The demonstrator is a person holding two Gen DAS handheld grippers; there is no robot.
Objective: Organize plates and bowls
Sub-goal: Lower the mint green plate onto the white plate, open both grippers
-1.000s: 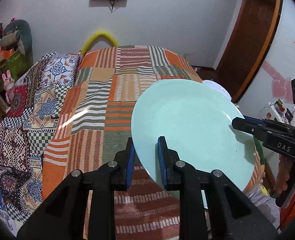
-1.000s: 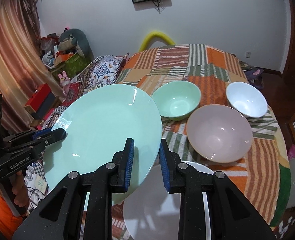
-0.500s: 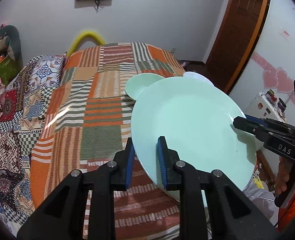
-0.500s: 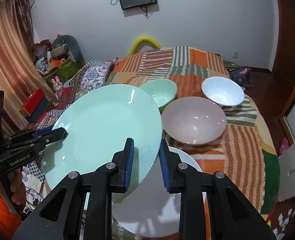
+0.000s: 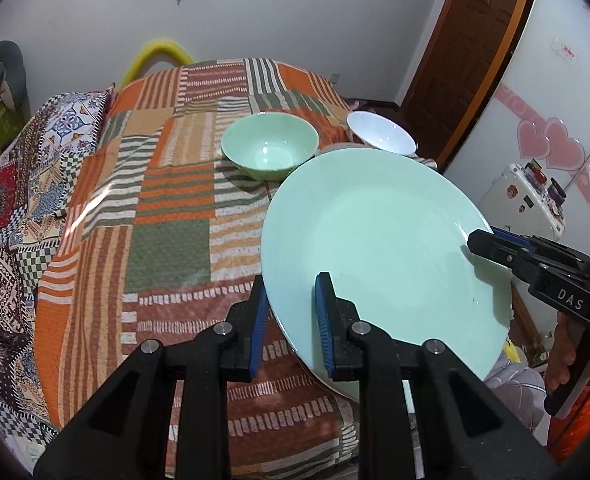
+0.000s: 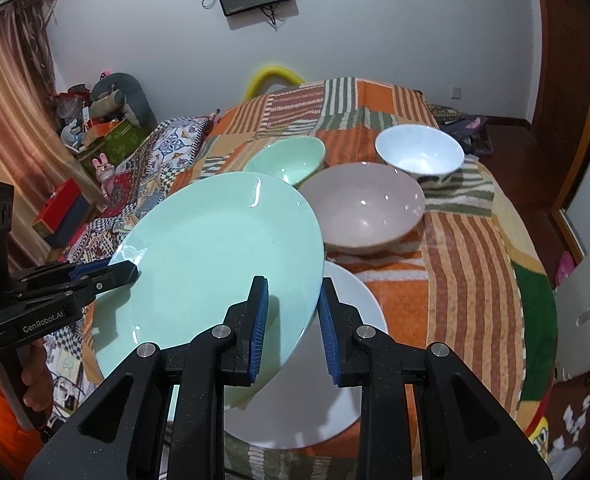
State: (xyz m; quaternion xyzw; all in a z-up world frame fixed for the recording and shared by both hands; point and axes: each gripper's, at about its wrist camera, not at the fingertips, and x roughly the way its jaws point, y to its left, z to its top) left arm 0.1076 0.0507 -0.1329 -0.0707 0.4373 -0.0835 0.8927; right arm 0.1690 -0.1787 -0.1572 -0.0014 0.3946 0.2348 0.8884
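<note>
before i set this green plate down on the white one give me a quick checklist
1. Left gripper on the green plate: ok, the rim sits between its fingers.
2. Right gripper on the opposite rim: ok by the look of it; pad contact cannot tell.
3. White plate directly under the green plate: ok, it shows just below the lifted edge.
4. White plate's surface free of things: cannot tell, most of it is hidden.
5. Pink bowl out of the path: cannot tell, it sits close behind the white plate.
6. Green plate level: not ok, it looks tilted.
</note>
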